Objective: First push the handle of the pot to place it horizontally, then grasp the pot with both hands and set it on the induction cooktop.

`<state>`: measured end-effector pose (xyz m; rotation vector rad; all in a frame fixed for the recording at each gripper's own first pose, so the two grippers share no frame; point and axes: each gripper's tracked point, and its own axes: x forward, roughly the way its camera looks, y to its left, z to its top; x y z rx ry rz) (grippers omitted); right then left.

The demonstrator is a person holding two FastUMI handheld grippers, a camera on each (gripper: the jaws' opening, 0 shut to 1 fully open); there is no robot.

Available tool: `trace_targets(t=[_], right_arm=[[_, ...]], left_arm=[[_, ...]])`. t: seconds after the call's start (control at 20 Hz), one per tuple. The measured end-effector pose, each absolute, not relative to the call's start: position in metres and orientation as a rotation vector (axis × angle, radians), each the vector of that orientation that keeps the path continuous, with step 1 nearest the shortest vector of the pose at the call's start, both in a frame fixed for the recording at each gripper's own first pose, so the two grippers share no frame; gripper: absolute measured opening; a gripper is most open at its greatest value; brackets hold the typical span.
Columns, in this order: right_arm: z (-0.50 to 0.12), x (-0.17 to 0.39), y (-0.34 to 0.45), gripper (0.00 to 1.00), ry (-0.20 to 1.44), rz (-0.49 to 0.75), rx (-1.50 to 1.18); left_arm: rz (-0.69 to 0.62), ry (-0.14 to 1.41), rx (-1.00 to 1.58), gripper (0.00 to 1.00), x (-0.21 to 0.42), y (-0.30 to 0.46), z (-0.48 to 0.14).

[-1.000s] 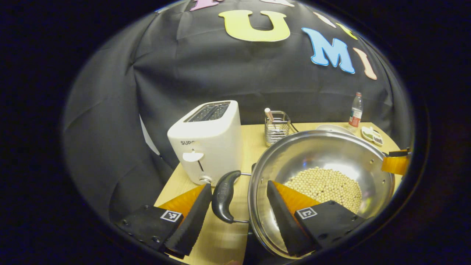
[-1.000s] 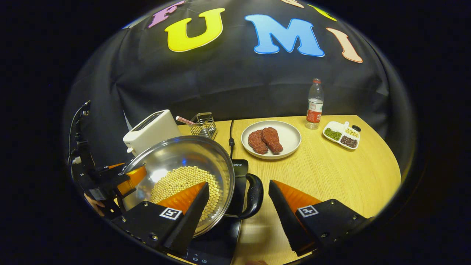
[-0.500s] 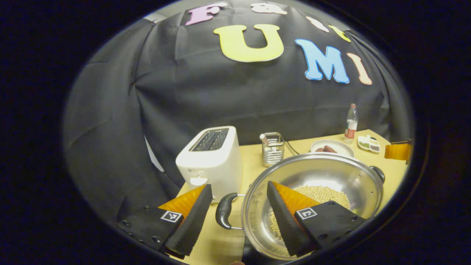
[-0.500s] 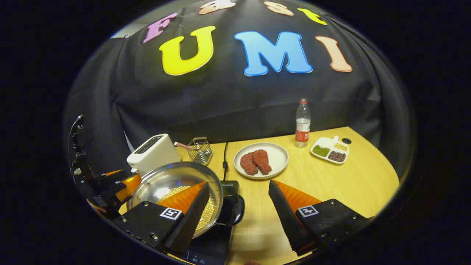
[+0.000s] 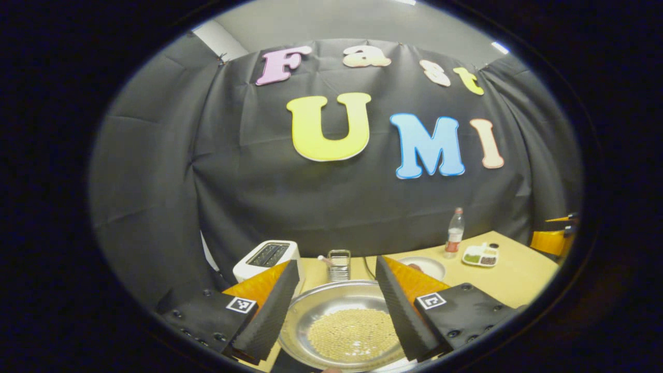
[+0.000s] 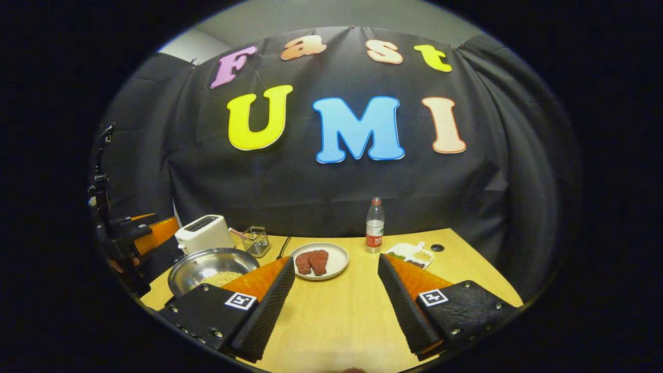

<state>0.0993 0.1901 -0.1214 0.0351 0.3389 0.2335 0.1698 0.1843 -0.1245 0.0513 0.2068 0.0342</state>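
A steel pot [image 5: 342, 331] holding pale beans sits low on the table, below and between the spread fingers of my left gripper [image 5: 336, 261], which is open and touches nothing. A dark edge of the induction cooktop [image 5: 282, 364] peeks out under the pot's near left side. In the right gripper view the pot [image 6: 207, 265] lies far to the left, partly behind a finger. My right gripper [image 6: 335, 258] is open over bare tabletop, well apart from the pot. The left gripper [image 6: 142, 237] and the hand holding it hover left of the pot. The pot's handles are hidden.
A white toaster [image 6: 202, 233] and a wire utensil rack [image 6: 255, 241] stand behind the pot. A plate of red meat [image 6: 316, 260], a water bottle [image 6: 374, 225] and a small divided dish [image 6: 412, 254] sit toward the back. The wooden table [image 6: 336, 316] spreads out in front.
Both grippers have drawn back and up from the pot's handles. The pot now looks smaller and lower in both views and has not moved with them.
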Motion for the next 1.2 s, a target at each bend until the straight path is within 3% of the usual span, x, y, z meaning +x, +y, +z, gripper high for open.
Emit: trace_targets(t=[0.15, 0.2, 0.4, 0.5, 0.6, 0.65, 0.7, 1.2], right_arm=[[-0.103, 0.076, 0.146, 0.98, 0.295, 0.24, 0.022], [-0.1, 0.069, 0.132, 0.98, 0.285, 0.241, 0.02], [-0.084, 0.037, 0.091, 0.98, 0.243, 0.249, 0.025], [-0.079, 0.021, 0.076, 0.98, 0.239, 0.253, 0.018], [-0.068, 0.008, 0.065, 0.98, 0.219, 0.246, 0.026], [-0.063, 0.003, 0.061, 0.98, 0.205, 0.239, 0.032], [-0.059, -0.001, 0.058, 0.98, 0.193, 0.231, 0.037], [-0.031, -0.031, 0.057, 0.98, 0.131, 0.159, 0.07]], left_arm=[[0.027, 0.173, 0.027, 0.9, 0.135, 0.134, -0.103], [0.022, 0.165, 0.018, 1.0, 0.124, 0.118, -0.096], [0.025, 0.119, 0.023, 1.0, 0.081, 0.071, -0.071], [0.015, 0.105, 0.007, 0.9, 0.06, 0.048, -0.062], [-0.004, 0.096, 0.003, 0.9, 0.041, 0.032, -0.053], [-0.013, 0.092, 0.004, 0.9, 0.033, 0.027, -0.047], [-0.022, 0.087, 0.009, 1.0, 0.027, 0.025, -0.042], [-0.036, 0.02, 0.049, 0.97, -0.004, 0.042, -0.007]])
